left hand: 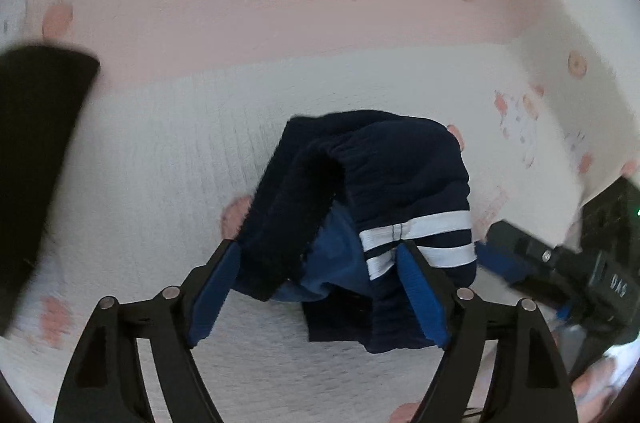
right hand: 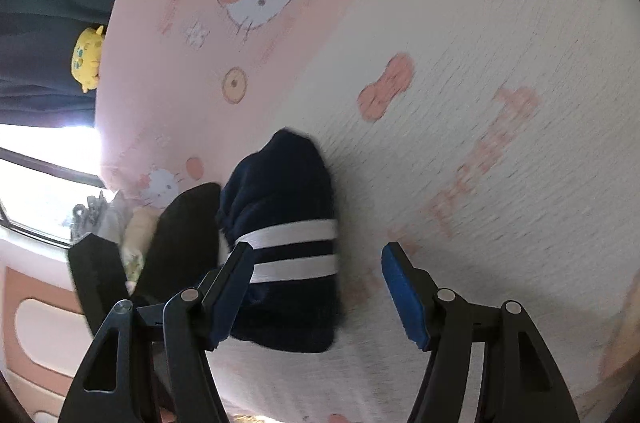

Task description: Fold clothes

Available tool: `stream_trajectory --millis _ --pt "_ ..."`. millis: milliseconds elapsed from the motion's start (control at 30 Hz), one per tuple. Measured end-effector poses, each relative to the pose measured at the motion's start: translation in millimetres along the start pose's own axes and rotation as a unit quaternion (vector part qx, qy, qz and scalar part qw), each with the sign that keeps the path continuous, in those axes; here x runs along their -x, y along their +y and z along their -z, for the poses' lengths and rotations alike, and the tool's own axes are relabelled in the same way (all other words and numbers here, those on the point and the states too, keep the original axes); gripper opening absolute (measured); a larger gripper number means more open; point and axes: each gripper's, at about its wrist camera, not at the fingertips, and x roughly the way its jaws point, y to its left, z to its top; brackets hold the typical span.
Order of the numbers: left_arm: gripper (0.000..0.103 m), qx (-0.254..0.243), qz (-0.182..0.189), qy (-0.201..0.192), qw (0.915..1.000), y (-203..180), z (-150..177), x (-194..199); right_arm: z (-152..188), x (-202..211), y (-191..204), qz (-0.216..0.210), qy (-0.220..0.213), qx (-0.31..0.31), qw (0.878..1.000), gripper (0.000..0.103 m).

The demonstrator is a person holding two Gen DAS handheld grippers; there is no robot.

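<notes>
Jaws on my left gripper (left hand: 318,287) stand wide with the folded navy garment (left hand: 372,191) lying loose between them, unpinched, my right gripper (right hand: 316,293) likewise parted and empty just beside its striped cuff, presumably released to rest on the patterned blanket (left hand: 160,151) beyond.

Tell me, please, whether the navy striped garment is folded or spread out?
Folded: the navy garment lies bunched in a compact bundle, layers doubled over, on the bedsheet.

My navy garment (left hand: 384,159) looks fleecy and matt (white stripes smoother). The printed bedsheet (left hand: 160,143) is ribbed cloth. My left gripper (left hand: 320,263) is matt black plastic.
</notes>
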Motion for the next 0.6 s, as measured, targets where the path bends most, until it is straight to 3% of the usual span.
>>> stream_trajectory --millis 133,267,367,500,600 --pt "0.081 0.058 0.051 -0.013 0.9969 22 9 -6 5 -19 2 -0.039 0.03 -0.017 0.999 0.066" --pt "0.081 0.095 0.077 -0.038 0.9918 35 17 -2 9 -37 4 -0.029 0.048 -0.021 0.998 0.066" --pt "0.08 0.13 0.094 -0.055 0.9856 44 22 1 7 -44 6 -0.034 0.042 -0.03 0.998 0.066" --pt "0.08 0.205 0.106 -0.071 0.9705 56 26 15 9 -41 -6 -0.055 0.017 -0.089 0.994 0.066" --pt "0.08 0.23 0.118 -0.074 0.9631 51 27 23 13 -35 -15 -0.061 0.008 -0.138 0.989 0.066"
